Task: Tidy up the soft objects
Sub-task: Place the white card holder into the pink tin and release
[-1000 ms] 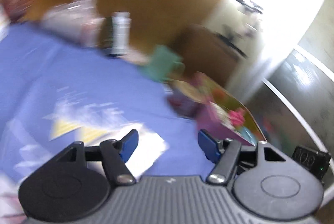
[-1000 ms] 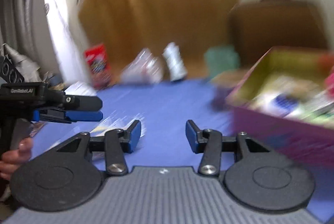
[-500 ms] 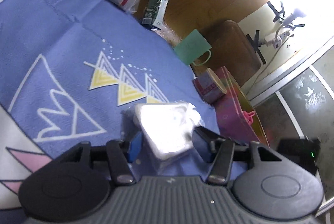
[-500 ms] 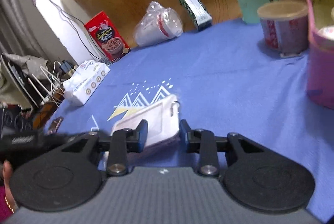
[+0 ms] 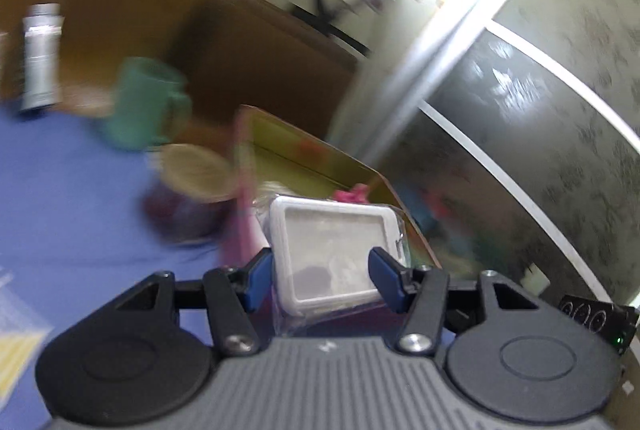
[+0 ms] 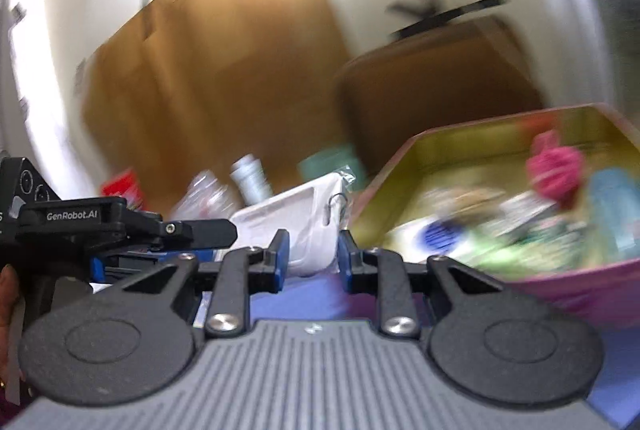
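While clamped on the white pouch (image 5: 328,250) with left gripper (image 5: 323,280) and right gripper (image 6: 312,254) jaws alike, poised just short of the pink box (image 6: 480,127) rim, likely for dropping in.

Heavy motion blur, fisheye-bent edges, blown-out window glare up top

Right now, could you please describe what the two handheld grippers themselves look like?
The left gripper and the right gripper match: blue finger pads on black linkage arms with silver screws, two round black discs, and a ribbed grey body. In the right wrist view, the left gripper's black side reads "GenRobot.AI" in white.
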Motion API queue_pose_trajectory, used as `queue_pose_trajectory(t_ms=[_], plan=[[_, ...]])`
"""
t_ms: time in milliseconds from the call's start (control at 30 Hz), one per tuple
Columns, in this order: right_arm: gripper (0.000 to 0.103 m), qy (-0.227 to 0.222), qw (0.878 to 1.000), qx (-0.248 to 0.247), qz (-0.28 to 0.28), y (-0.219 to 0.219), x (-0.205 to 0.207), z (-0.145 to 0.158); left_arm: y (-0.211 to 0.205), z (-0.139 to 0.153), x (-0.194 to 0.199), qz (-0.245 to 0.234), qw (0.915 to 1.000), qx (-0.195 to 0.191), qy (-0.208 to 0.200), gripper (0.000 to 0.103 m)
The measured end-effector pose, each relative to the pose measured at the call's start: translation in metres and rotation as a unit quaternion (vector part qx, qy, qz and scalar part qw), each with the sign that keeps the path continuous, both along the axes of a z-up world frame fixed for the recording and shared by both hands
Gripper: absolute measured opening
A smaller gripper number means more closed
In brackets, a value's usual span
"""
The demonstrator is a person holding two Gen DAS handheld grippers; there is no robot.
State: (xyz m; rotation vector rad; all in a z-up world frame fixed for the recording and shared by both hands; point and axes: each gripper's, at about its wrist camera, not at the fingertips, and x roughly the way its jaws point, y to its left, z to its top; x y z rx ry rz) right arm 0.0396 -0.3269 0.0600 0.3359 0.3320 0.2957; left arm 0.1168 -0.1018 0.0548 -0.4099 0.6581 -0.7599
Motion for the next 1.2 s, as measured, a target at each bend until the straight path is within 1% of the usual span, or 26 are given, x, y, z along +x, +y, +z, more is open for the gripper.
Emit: queue_pose_trajectory(t_ms=[67,133,200,233,300,367,400,433,500,567,600,667,700,733,800,900,967,1033,1100,1167,1200], plan=[[0.028,0.007,0.999,0.009,-0.031,-0.026,0.005,-0.001,-0.035,-0.002,0.019,-0.018,0.9997,0.007,0.017,0.052],[0.028,0.023,0.998,0.006,-0.051,-0.049,0.015,-0.002,-0.06,-0.006,0.038,-0.024,0.9985,0.016,0.046,0.052],[0.029,0.064,0.997,-0.001,-0.053,-0.071,0.038,-0.002,-0.083,-0.014,0.063,-0.019,0.9951,0.033,0.091,0.052],[0.029,0.099,0.994,0.005,-0.048,-0.083,0.055,-0.003,-0.093,-0.019,0.075,-0.016,0.9925,0.04,0.114,0.052],[0.029,0.168,0.985,0.026,-0.038,-0.107,0.09,-0.005,-0.11,-0.027,0.1,-0.008,0.9857,0.05,0.161,0.054],[0.029,0.237,0.97,0.039,-0.031,-0.124,0.124,-0.01,-0.122,-0.035,0.123,-0.003,0.9792,0.06,0.194,0.056],[0.029,0.268,0.962,0.041,-0.031,-0.13,0.142,-0.014,-0.126,-0.038,0.133,0.004,0.9771,0.061,0.204,0.056],[0.029,0.289,0.956,0.037,-0.027,-0.132,0.154,-0.018,-0.13,-0.041,0.141,0.013,0.9753,0.061,0.212,0.056],[0.031,0.314,0.949,0.029,-0.026,-0.135,0.178,-0.025,-0.135,-0.042,0.157,0.026,0.9754,0.059,0.211,0.056],[0.031,0.313,0.949,0.025,-0.032,-0.136,0.196,-0.027,-0.139,-0.039,0.17,0.043,0.978,0.06,0.195,0.057],[0.033,0.307,0.951,0.021,-0.034,-0.135,0.204,-0.027,-0.141,-0.037,0.176,0.049,0.9797,0.058,0.185,0.059],[0.035,0.293,0.955,0.005,-0.043,-0.131,0.218,-0.026,-0.142,-0.033,0.181,0.061,0.9824,0.057,0.167,0.059],[0.038,0.282,0.958,-0.003,-0.051,-0.129,0.221,-0.025,-0.142,-0.029,0.181,0.062,0.9838,0.057,0.158,0.059],[0.046,0.273,0.96,-0.008,-0.056,-0.128,0.22,-0.024,-0.141,-0.025,0.179,0.06,0.9851,0.056,0.151,0.061],[0.048,0.262,0.964,0.0,-0.054,-0.127,0.213,-0.022,-0.136,-0.017,0.168,0.047,0.9888,0.059,0.129,0.063],[0.048,0.24,0.97,0.01,-0.046,-0.131,0.187,-0.019,-0.127,-0.001,0.141,0.032,0.9934,0.072,0.083,0.063],[0.048,0.22,0.974,0.015,-0.046,-0.134,0.163,-0.013,-0.119,0.01,0.118,0.028,0.9946,0.09,0.044,0.065],[0.048,0.194,0.98,0.011,-0.042,-0.13,0.134,-0.006,-0.112,0.02,0.095,0.027,0.9937,0.108,0.009,0.07],[0.048,0.161,0.986,-0.004,-0.045,-0.124,0.104,0.002,-0.111,0.027,0.068,0.02,0.9916,0.125,-0.025,0.071],[0.048,0.119,0.991,-0.017,-0.052,-0.115,0.07,0.009,-0.116,0.035,0.048,0.018,0.9891,0.138,-0.048,0.077],[0.048,0.097,0.993,-0.024,-0.058,-0.11,0.055,0.013,-0.114,0.037,0.035,0.02,0.988,0.142,-0.057,0.084]])
